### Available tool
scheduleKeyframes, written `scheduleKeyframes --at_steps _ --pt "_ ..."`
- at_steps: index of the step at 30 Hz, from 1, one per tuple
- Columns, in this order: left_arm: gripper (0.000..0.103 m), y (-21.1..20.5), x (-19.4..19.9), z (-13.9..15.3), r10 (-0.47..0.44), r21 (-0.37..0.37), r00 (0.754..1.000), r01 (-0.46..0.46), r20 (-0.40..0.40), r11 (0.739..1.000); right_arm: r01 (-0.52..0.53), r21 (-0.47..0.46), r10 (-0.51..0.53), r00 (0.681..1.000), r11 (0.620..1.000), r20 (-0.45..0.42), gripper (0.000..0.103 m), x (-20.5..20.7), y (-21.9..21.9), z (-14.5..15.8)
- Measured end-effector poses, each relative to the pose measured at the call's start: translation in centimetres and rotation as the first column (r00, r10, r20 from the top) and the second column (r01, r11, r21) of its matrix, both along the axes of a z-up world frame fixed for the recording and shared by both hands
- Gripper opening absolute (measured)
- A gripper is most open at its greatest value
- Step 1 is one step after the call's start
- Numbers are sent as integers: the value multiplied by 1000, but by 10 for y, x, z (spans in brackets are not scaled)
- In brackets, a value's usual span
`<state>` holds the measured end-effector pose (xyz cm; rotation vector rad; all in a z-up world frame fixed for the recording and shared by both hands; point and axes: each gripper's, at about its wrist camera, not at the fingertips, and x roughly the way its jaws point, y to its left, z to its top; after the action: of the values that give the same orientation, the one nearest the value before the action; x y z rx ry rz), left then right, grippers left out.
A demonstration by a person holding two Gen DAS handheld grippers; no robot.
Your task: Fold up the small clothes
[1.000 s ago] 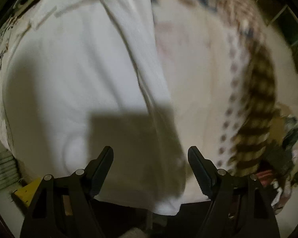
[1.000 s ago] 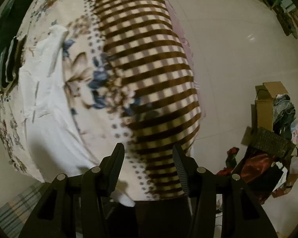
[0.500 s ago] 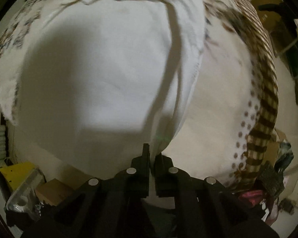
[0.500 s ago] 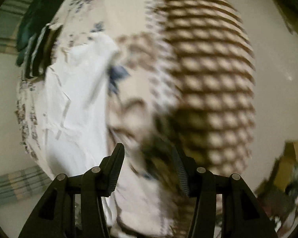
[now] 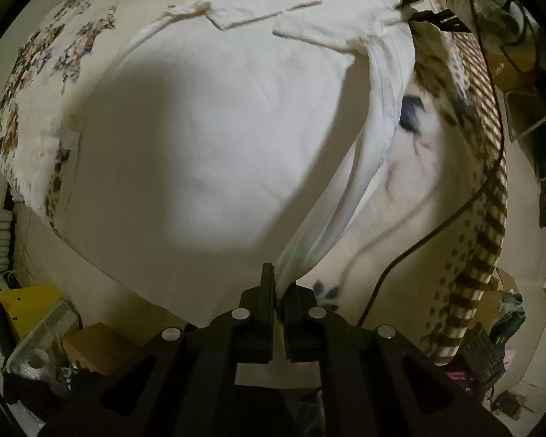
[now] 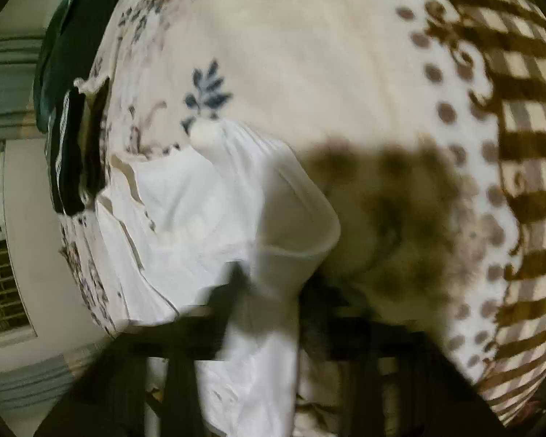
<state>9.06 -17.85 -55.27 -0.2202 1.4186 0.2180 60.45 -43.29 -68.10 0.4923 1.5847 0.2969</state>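
Pinching white garment [image 5: 214, 138] hem: left gripper [image 5: 278, 287], jaws clamped, cloth spread ahead over floral bedspread [image 5: 411, 196]. Right gripper [image 6: 269, 298] blurred, jaws apart, garment fold between them. No legible writing.

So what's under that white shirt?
The white shirt lies on a flowered bedspread, which shows all around it. The left tool pinches one edge. Anything directly beneath the cloth is covered.
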Motion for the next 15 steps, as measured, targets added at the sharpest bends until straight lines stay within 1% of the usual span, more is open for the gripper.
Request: scheduleKeyframes --at_steps 1,2,4,5,7,8,11,13,15 --pt "2 0 2 7 9 -6 1000 -9 8 1000 3 -11 -3 1000 1000 3 11 0 4 3" --pt "2 11 2 11 24 -20 1000 -23 19 1000 4 -14 -4 1000 1000 10 8 0 8 7" --pt "2 3 9 29 45 -30 998 -44 36 999 3 -38 -2 1000 999 23 7 -1 17 21" --pt "2 16 8 34 63 -41 997 -61 51 997 -4 -52 5 999 999 33 7 -2 25 32" --pt "2 24 10 46 101 -63 993 -97 69 993 -25 -82 29 998 996 48 6 -2 33 49" --pt "2 29 10 50 118 -72 990 -112 74 991 -36 -97 42 997 995 59 6 -2 46 61" --pt "2 69 7 62 179 -96 979 -170 100 981 -63 -129 73 995 990 74 6 2 83 86" --pt "2 91 6 66 205 -102 972 -195 110 976 -95 -158 110 990 983 92 6 4 118 102" --pt "2 120 5 63 238 -107 965 -226 110 968 -127 -184 148 983 975 106 6 7 160 112"
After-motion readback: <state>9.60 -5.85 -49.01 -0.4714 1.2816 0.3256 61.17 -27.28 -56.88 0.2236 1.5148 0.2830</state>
